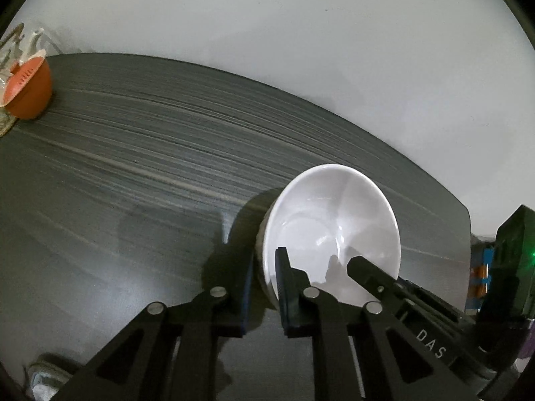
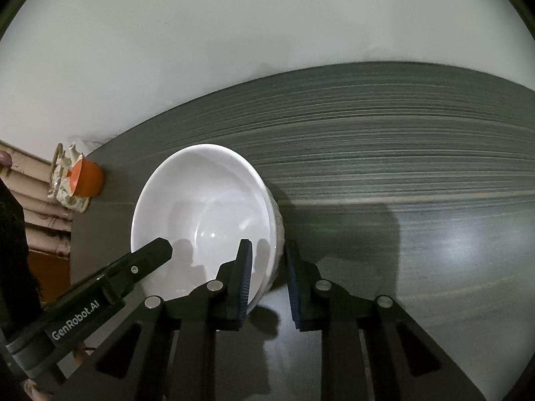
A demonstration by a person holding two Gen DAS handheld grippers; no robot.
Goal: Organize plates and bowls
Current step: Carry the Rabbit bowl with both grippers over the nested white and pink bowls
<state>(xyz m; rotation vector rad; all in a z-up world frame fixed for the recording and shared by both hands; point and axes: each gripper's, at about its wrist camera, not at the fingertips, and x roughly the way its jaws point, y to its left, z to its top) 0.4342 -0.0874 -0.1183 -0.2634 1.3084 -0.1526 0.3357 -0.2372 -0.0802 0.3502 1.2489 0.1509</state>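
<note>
Bowl (image 1: 331, 230) white, on dark bench (image 1: 133, 173), both tools at it. Left hand-held gripper (image 1: 264, 287) straddles its left rim, one finger inside, one outside, narrow gap, contact unclear. Right hand-held gripper (image 2: 267, 280) straddles the right rim the same way. Orange cup (image 1: 30, 93) far off at bench edge.

Your right hand-held gripper (image 2: 267, 277) straddles the near rim of the glossy white ceramic bowl (image 2: 200, 200), jaws apart, above the dark grey streaked tabletop (image 2: 401, 167).
</note>
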